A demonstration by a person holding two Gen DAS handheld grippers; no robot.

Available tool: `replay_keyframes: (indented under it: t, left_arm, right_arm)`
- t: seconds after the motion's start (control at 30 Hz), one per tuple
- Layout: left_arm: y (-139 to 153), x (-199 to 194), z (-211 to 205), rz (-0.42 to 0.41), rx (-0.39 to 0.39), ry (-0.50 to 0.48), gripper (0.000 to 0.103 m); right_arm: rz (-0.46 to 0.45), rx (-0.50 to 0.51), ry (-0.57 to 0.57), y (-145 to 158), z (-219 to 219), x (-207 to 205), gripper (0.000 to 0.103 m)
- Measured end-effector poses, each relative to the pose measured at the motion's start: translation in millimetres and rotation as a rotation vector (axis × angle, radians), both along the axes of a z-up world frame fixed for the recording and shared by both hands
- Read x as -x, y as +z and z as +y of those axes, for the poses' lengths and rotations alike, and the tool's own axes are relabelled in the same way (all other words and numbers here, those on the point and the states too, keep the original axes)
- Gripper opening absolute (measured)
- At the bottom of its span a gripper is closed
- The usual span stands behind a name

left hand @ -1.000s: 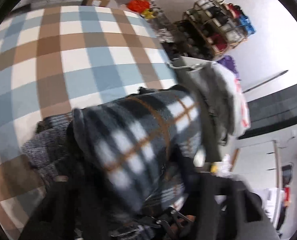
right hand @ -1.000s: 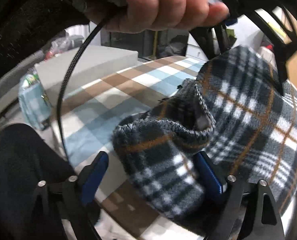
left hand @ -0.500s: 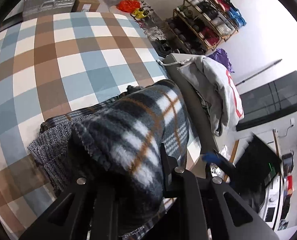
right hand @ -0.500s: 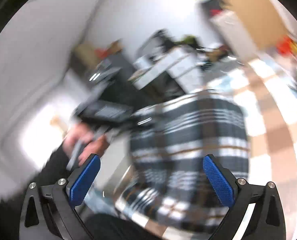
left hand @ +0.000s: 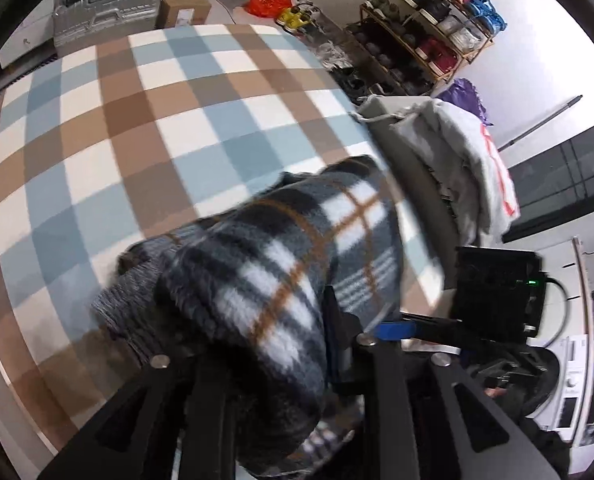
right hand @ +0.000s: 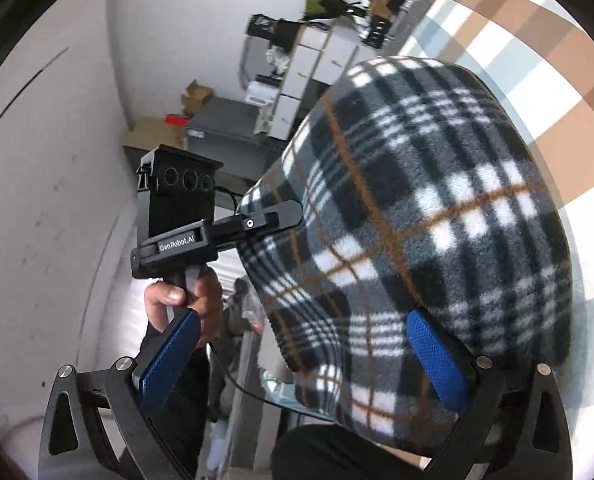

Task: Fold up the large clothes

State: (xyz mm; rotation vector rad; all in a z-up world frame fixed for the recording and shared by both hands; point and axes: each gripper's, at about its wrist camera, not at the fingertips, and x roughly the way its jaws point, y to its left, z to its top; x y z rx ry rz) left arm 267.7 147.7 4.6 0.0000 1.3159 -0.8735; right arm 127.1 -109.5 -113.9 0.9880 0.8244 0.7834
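Nearest my left lens, the left gripper has its fingers closed on a thick bunch of the plaid fleece garment. The cloth fills the gap and spills over both fingers at bottom centre of the frame. I judge I am gripping a bundle, not a single edge, so the fold stays gathered while it goes down on the checked surface.

In my right lens, the right gripper stands wide open. Its blue pads sit at lower left and lower right, and the fleece bulges past the right-hand pad without being pinched. It has hold of nothing. I read that as a free hand kept ready to take a second corner or to press the fold flat.

Beyond the fleece in the left view, the checked surface stretches toward the upper left, bare where I can see it. Along its right edge lies a grey garment with red print, close enough to snag if I swing the fleece that way. The other gripper's black camera housing sits at lower right, near the fleece.

Farthest off, a shoe rack at upper right and a silver case at upper left are well clear.
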Motion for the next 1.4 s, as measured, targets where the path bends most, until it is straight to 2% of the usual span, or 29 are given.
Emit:
replay_keyframes:
  t: [0.03,0.1,0.23,0.37,0.43,0.5,0.53,0.6,0.63,0.67,0.7,0.73,0.77,0.83,0.87,0.9,0.93,0.97,1.0,1.07,1.13,1.17,1.23,1.3,1.4]
  left_arm:
    - [-3,-2,4,-0.007,-0.003,0.008,0.034]
    - [-15,-8,15,-0.008,0.015,0.039,0.042]
    - [-20,-11,30,0.030,0.037,0.099,0.043]
    - [3,2,49,0.011,0.004,0.188,0.043]
    - [22,20,62,-0.054,-0.041,0.243,0.043]
    - [38,43,71,-0.130,-0.038,0.255,0.043]
    - [41,52,73,-0.146,-0.024,0.249,0.043]
    - [43,86,67,-0.126,0.081,0.143,0.043]
    - [40,94,63,-0.102,0.114,0.097,0.043]
    - [30,112,53,-0.046,0.177,0.009,0.043]
    - [21,121,45,-0.018,0.189,-0.039,0.043]
    - [12,129,37,-0.019,0.171,-0.067,0.043]
    - [-1,137,28,-0.057,0.106,-0.084,0.043]
    - [-25,139,19,-0.120,-0.024,-0.064,0.043]
    - [-46,133,17,-0.133,-0.115,-0.026,0.043]
    - [-58,127,20,-0.116,-0.115,-0.003,0.043]
    - [-65,121,25,-0.098,-0.077,0.033,0.043]
    - [-71,113,37,-0.069,0.009,0.099,0.043]
    - [-72,110,44,-0.046,0.057,0.132,0.043]
    - [-76,103,58,-0.006,0.150,0.191,0.043]
    - [-81,100,68,0.023,0.222,0.225,0.043]
    - [-83,99,72,0.027,0.245,0.234,0.043]
    - [-89,99,80,0.028,0.294,0.256,0.040]
    - [-91,101,86,0.009,0.329,0.256,0.039]
    - [-92,113,88,-0.029,0.326,0.238,0.038]
  right_arm:
    - [-0.004,0.037,-0.009,3,3,2,0.103]
    - [-0.004,0.110,-0.025,9,10,3,0.103]
    - [0.017,0.209,-0.040,14,25,-3,0.103]
    - [0.082,0.207,-0.036,12,24,-17,0.103]
    - [0.123,0.185,-0.024,9,22,-26,0.103]
    - [0.166,0.164,-0.023,6,18,-36,0.103]
    - [0.187,0.154,-0.021,5,16,-39,0.103]
    - [0.220,0.144,-0.020,3,15,-46,0.103]
    - [0.234,0.142,-0.019,3,15,-47,0.103]
    - [0.246,0.138,-0.020,2,14,-49,0.103]
    - [0.259,0.129,-0.024,1,14,-51,0.103]
    - [0.273,0.116,-0.029,0,12,-51,0.103]
    - [0.284,0.108,-0.032,-2,11,-55,0.103]
    - [0.310,0.090,-0.034,-3,10,-57,0.103]
    - [0.322,0.084,-0.033,-4,10,-58,0.103]
    - [0.337,0.078,-0.023,-4,9,-60,0.103]
    - [0.351,0.071,-0.004,-4,10,-62,0.103]
    - [0.357,0.075,0.016,-1,11,-63,0.103]
    - [0.334,0.105,0.036,7,12,-65,0.103]
    - [0.205,0.200,0.033,33,14,-65,0.103]
    - [0.074,0.383,0.034,67,26,-67,0.103]
    - [0.051,0.435,0.049,72,30,-66,0.103]
    - [0.006,0.624,0.092,90,56,-80,0.103]
    - [0.006,0.791,0.130,95,82,-96,0.103]
    - [0.027,1.026,0.174,91,116,-125,0.103]
